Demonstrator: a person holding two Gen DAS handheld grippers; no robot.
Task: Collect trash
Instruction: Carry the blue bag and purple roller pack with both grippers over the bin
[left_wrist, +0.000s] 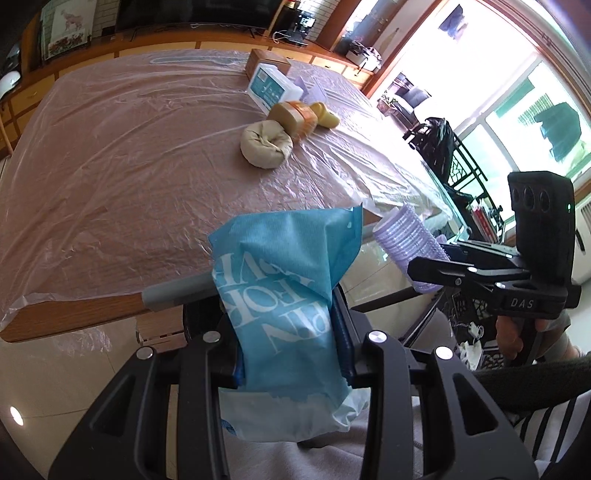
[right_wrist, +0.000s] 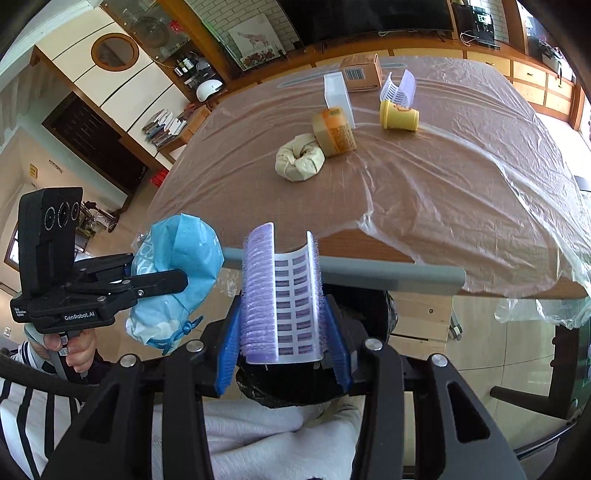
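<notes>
My left gripper is shut on a blue plastic wrapper with white lettering, held in front of the table's near edge. It also shows in the right wrist view. My right gripper is shut on a purple half hair roller, held over a black-lined bin below the table edge. The roller also shows in the left wrist view. On the table lie a beige rolled cloth, an orange-labelled jar on its side and a yellow cup.
The table is covered in clear plastic sheet, with a grey foam bumper on its near edge. At the back stand a white box, a cardboard box and another purple roller piece. A chair stands at right.
</notes>
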